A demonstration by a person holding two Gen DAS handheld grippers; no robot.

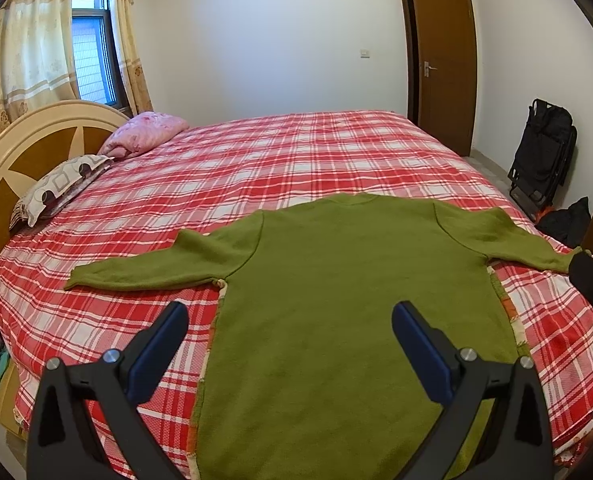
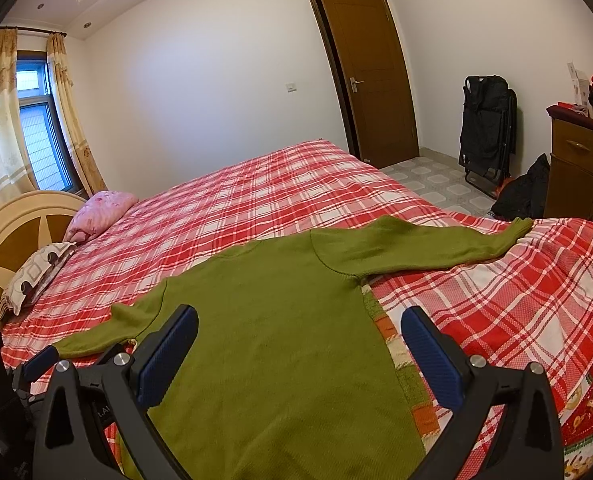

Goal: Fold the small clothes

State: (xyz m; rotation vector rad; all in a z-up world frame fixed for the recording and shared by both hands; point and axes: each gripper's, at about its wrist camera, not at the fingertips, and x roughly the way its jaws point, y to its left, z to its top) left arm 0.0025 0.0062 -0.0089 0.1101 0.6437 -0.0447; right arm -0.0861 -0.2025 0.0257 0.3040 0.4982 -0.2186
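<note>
From the left wrist view, a green sweater (image 1: 348,292) lies flat on the bed (image 1: 296,152), sleeves spread to both sides, neckline away from the camera. The left hand-held gripper (image 1: 290,326) hangs over the sweater's lower left part with its fingers spread wide, holding nothing. A pink pillow (image 1: 144,138) sits beyond the sweater by the headboard (image 1: 28,152).

From the right wrist view, the right hand-held gripper (image 2: 300,330) hangs over the sweater's (image 2: 272,320) lower right part, fingers apart and empty. A brown door (image 2: 370,76) stands well beyond the sweater.
</note>
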